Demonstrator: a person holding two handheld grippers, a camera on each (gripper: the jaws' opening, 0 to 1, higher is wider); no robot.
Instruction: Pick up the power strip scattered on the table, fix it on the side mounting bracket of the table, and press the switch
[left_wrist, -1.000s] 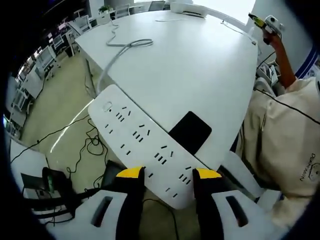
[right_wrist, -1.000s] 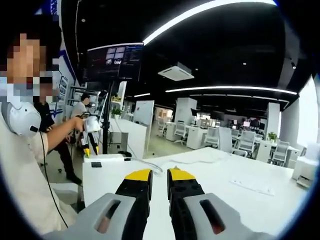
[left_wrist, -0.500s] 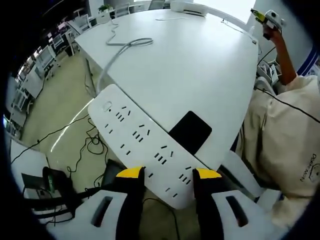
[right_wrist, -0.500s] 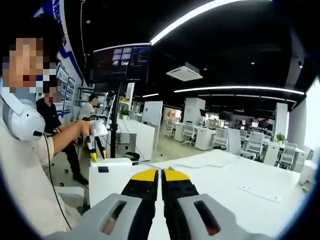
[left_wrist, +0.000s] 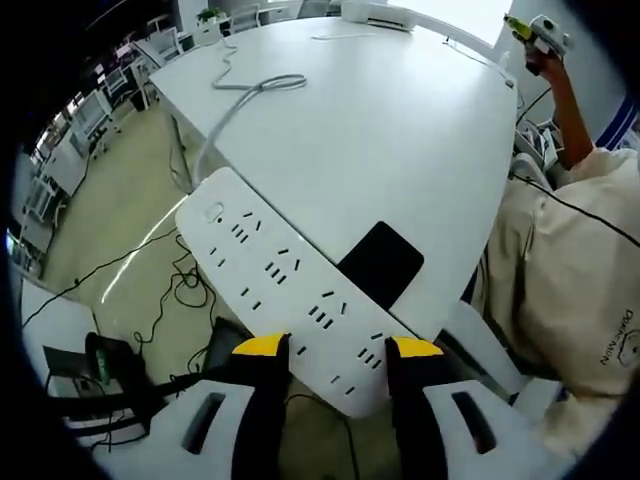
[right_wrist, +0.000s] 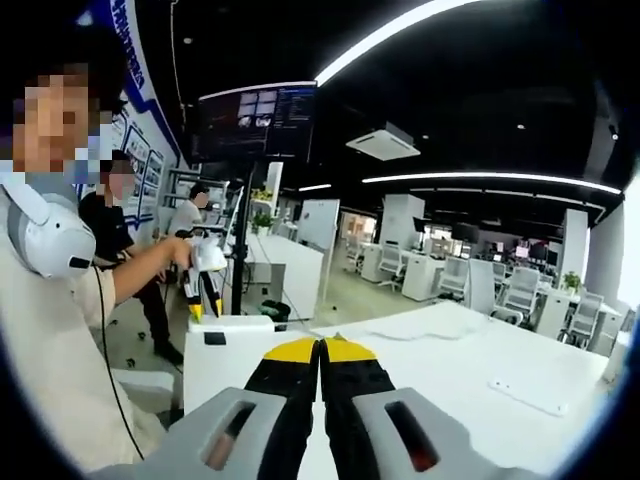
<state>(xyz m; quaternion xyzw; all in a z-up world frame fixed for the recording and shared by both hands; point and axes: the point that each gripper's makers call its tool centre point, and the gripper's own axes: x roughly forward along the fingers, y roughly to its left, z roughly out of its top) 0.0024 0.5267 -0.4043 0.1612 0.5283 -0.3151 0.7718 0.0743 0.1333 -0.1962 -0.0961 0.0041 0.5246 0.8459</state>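
The long white power strip (left_wrist: 285, 285) lies slanted along the near edge of the white table (left_wrist: 390, 130). My left gripper (left_wrist: 335, 350) is shut on its near end, one yellow tip on each side. Its round switch (left_wrist: 215, 212) is at the far end, and a grey cable (left_wrist: 235, 100) runs from there onto the table. A black rectangular bracket (left_wrist: 380, 263) sits beside the strip at the table edge. My right gripper (right_wrist: 320, 350) is shut on nothing, raised over the table. It is also in the left gripper view as the right gripper (left_wrist: 528, 28), in a hand at the far corner.
A person in a beige shirt (left_wrist: 570, 270) stands at the table's right side. Cables and a black box (left_wrist: 110, 365) lie on the floor below the edge. A monitor on a stand (right_wrist: 255, 125), other people (right_wrist: 115, 230) and office desks fill the background.
My right gripper's jaws have gone from a small gap to fully shut, and its view has drifted slightly. The left gripper and the power strip have not moved.
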